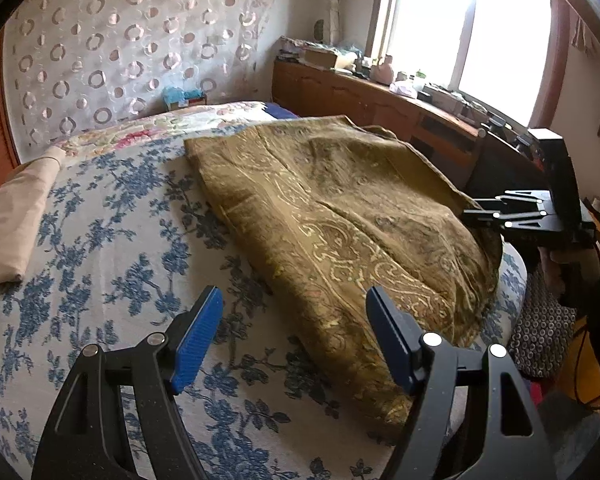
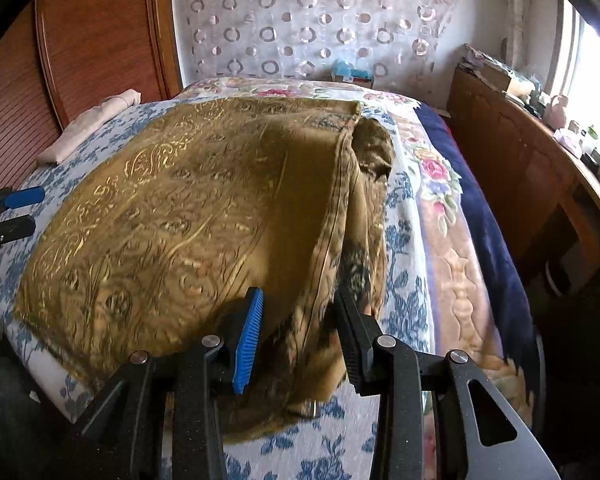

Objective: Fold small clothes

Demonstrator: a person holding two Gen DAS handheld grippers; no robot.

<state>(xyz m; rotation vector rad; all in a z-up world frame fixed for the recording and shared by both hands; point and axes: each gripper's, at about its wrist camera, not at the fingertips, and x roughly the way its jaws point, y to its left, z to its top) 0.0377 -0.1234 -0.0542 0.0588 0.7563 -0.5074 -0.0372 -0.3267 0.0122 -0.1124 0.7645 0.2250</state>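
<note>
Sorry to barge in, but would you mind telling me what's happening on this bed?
A person with two handheld tongs is folding an olive-gold patterned cloth on the blue-floral bedspread. The right tongs straddle the cloth's bunched near edge, open. The left tongs hover open at the cloth's opposite edge, holding nothing. A folded beige cloth lies aside.

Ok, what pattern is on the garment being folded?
Olive-gold garment with lighter gold paisley scrollwork; clearest in the right wrist view.
</note>
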